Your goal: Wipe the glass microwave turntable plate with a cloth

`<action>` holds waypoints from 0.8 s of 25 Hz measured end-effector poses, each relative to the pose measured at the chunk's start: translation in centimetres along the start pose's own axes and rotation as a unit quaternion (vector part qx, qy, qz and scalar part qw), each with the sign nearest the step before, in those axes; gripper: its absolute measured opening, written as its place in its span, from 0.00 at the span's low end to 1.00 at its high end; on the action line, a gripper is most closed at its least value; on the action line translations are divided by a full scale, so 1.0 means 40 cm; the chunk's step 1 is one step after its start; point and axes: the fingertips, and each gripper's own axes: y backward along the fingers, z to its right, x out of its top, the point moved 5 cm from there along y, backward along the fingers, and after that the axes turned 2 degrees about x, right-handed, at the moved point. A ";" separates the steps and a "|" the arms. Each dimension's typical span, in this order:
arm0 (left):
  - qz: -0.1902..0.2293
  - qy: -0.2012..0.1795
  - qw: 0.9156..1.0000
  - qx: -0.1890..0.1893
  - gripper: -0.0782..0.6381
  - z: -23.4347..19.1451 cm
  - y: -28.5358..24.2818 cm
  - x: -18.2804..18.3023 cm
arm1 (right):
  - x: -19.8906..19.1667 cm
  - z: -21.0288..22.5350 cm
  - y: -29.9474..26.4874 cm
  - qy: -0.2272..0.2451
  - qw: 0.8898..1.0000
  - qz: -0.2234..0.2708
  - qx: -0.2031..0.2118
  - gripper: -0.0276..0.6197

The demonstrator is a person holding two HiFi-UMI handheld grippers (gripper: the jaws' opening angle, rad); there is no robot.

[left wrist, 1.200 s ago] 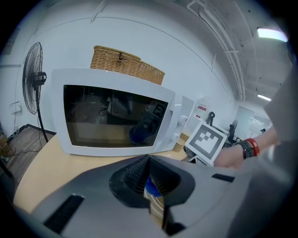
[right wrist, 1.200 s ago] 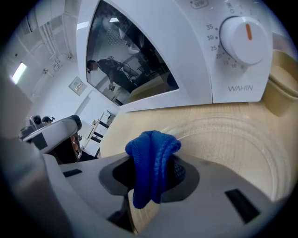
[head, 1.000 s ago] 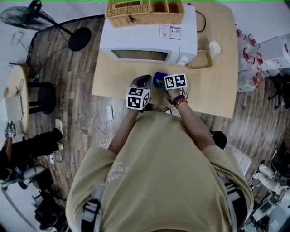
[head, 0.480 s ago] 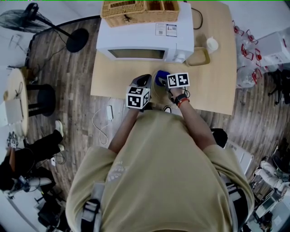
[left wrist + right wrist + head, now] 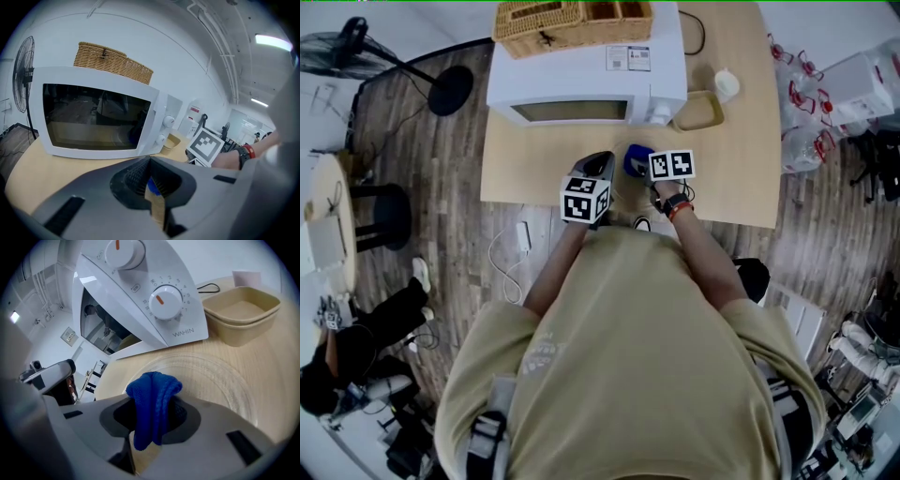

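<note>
The glass turntable plate (image 5: pixel 220 380) lies flat on the wooden table (image 5: pixel 731 178) in front of the microwave (image 5: pixel 581 80). My right gripper (image 5: pixel 152 401) is shut on a folded blue cloth (image 5: pixel 152 390), which hangs just over the plate's near-left part. From the head view the cloth (image 5: pixel 634 157) shows between the two marker cubes, with the right gripper (image 5: pixel 639 167) behind it. My left gripper (image 5: pixel 150 161) is level and faces the microwave door (image 5: pixel 93 117). Its jaws meet at the tips and I see nothing held between them. The left gripper (image 5: pixel 598 169) sits just left of the cloth.
A wicker basket (image 5: pixel 572 21) sits on top of the microwave. Stacked beige trays (image 5: pixel 241 312) and a white cup (image 5: pixel 727 84) stand right of it, close to the plate's far rim. A floor fan (image 5: pixel 356 42) stands off the table's left.
The right gripper with the cloth has drifted slightly right over the table. The left gripper has barely moved. The head view has shifted, so the microwave sits higher and further left.
</note>
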 end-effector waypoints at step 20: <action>-0.012 -0.015 1.000 -0.024 0.13 0.052 -0.032 -0.007 | -0.014 0.059 0.066 -0.019 0.999 0.024 -0.025 0.24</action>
